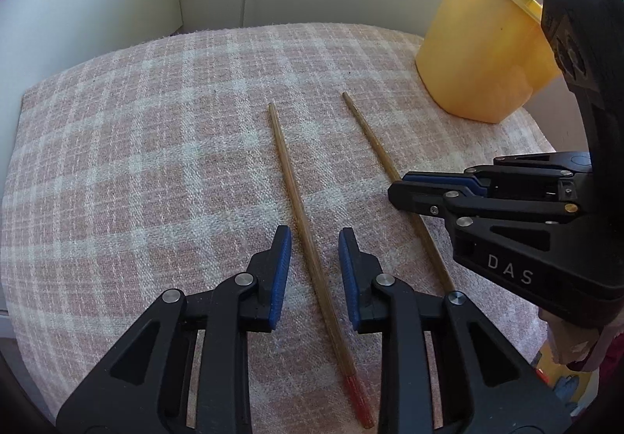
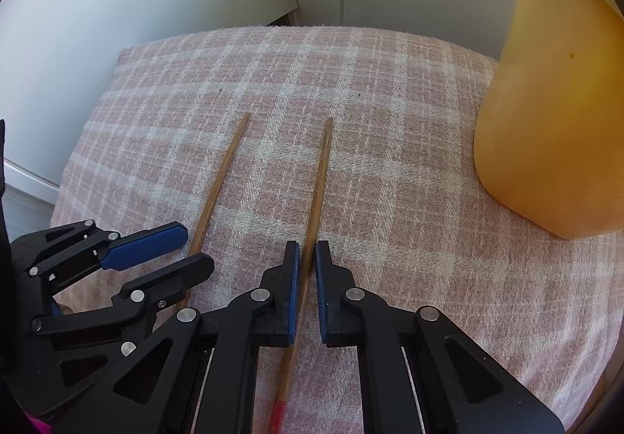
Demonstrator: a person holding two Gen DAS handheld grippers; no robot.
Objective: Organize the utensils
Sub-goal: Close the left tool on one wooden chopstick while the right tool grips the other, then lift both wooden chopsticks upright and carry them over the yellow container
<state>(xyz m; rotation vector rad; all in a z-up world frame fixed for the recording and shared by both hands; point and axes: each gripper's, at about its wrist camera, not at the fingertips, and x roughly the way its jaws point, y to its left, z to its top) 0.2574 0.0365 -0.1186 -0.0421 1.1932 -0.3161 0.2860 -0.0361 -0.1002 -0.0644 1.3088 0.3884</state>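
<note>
Legible text: "DAS", white capital letters, widely spaced, printed on the black body of the right gripper (image 1: 394, 190), seen side-on in the left wrist view, on the sloping face below its finger linkage. No other lettering, brand, number or sign readable in either view.
</note>
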